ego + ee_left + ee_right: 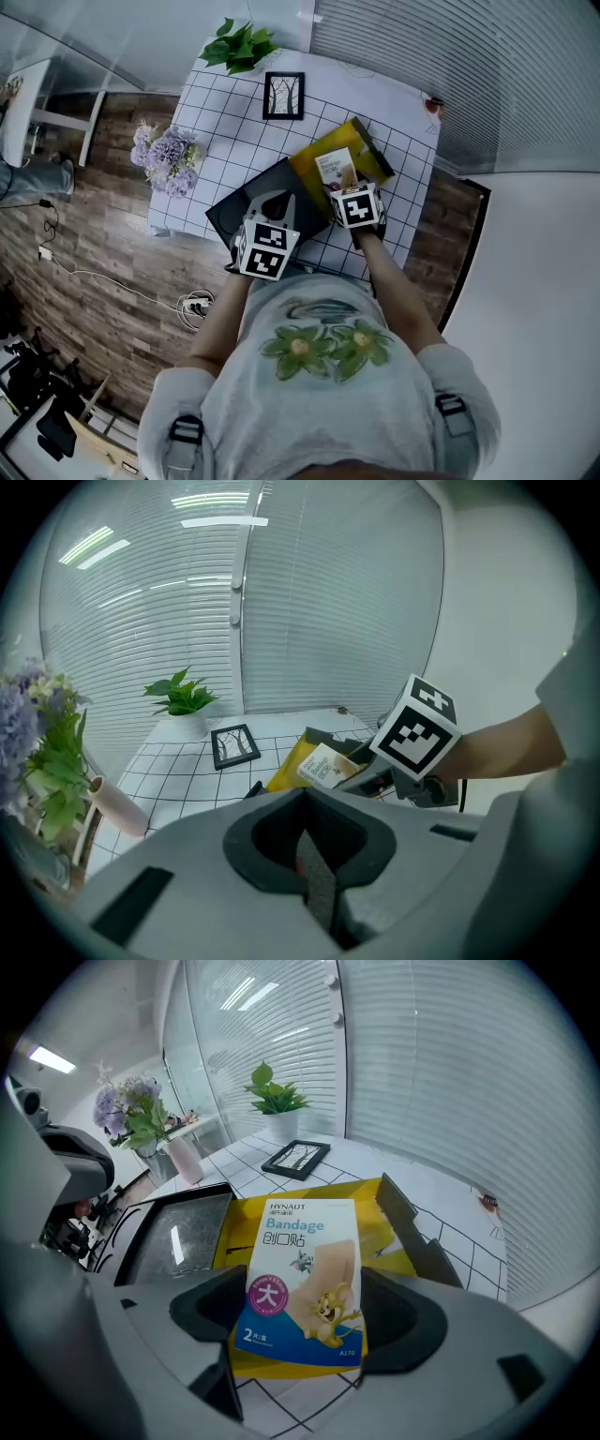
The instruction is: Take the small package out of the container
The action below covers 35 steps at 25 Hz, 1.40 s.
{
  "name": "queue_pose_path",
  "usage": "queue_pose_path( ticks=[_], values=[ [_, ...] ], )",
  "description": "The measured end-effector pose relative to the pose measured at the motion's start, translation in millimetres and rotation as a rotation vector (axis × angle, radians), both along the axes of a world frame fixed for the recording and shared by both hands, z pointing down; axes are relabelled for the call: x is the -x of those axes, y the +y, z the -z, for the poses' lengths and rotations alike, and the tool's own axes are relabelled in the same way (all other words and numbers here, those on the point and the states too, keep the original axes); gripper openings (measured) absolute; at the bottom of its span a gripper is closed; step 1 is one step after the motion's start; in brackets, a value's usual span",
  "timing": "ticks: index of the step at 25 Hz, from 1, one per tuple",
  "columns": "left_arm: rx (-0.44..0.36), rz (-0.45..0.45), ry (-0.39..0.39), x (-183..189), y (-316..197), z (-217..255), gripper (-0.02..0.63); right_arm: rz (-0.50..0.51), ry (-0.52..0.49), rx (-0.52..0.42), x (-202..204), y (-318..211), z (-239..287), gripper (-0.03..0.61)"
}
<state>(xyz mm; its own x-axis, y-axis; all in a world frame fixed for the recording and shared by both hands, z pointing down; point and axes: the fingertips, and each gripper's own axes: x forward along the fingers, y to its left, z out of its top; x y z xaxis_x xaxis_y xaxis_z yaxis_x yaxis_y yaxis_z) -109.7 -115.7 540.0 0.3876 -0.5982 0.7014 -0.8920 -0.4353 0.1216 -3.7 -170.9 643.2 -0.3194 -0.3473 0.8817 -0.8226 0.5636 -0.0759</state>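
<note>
Two claws differ: your right gripper [300, 1312] clamps the small package [305, 1269] at frame centre, over the yellow container [389, 1234]. Only its own view shows your left gripper [314, 874], jaws pressed together, empty.

Left gripper [317, 869] in the foreground, its jaws pressed together. Beyond it, the right gripper [367, 778], under its marker cube, meets the small package [326, 766] above the yellow container [287, 769] on the gridded surface [178, 761]. A framed picture [234, 745] lies behind, a potted plant [183, 705] at the far edge.
</note>
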Motion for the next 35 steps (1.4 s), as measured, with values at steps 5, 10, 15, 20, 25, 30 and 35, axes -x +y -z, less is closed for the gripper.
queue_pose_path(
  ticks=[5, 10, 15, 20, 25, 30, 35],
  values=[
    [-0.007, 0.007, -0.010, -1.9, 3.8, 1.1, 0.006, 0.029, -0.012, -0.024, 1.6, 1.6, 8.7, 0.365],
    [-0.016, 0.009, -0.018, -4.4, 8.1, 3.8, 0.007, 0.041, -0.024, -0.047, 1.2, 4.7, 17.0, 0.365],
    [-0.022, 0.015, -0.023, -7.8, 13.2, 5.4, 0.006, 0.050, -0.028, -0.060, -1.8, 7.6, 20.3, 0.365],
    [-0.025, 0.019, -0.030, -9.8, 21.2, 6.3, 0.007, 0.066, -0.035, -0.083, -1.8, 10.9, 25.2, 0.365],
    [-0.030, 0.027, -0.038, -11.4, 29.3, 6.3, 0.006, 0.067, -0.054, -0.123, -2.4, 16.3, 39.3, 0.365],
    [-0.033, 0.031, -0.044, -13.7, 37.2, 7.8, 0.007, 0.068, -0.084, -0.173, -3.6, 22.7, 57.4, 0.365],
    [-0.041, 0.030, -0.052, -19.8, 41.9, 8.8, 0.006, 0.073, -0.116, -0.224, -8.2, 28.8, 73.2, 0.365]
  ],
)
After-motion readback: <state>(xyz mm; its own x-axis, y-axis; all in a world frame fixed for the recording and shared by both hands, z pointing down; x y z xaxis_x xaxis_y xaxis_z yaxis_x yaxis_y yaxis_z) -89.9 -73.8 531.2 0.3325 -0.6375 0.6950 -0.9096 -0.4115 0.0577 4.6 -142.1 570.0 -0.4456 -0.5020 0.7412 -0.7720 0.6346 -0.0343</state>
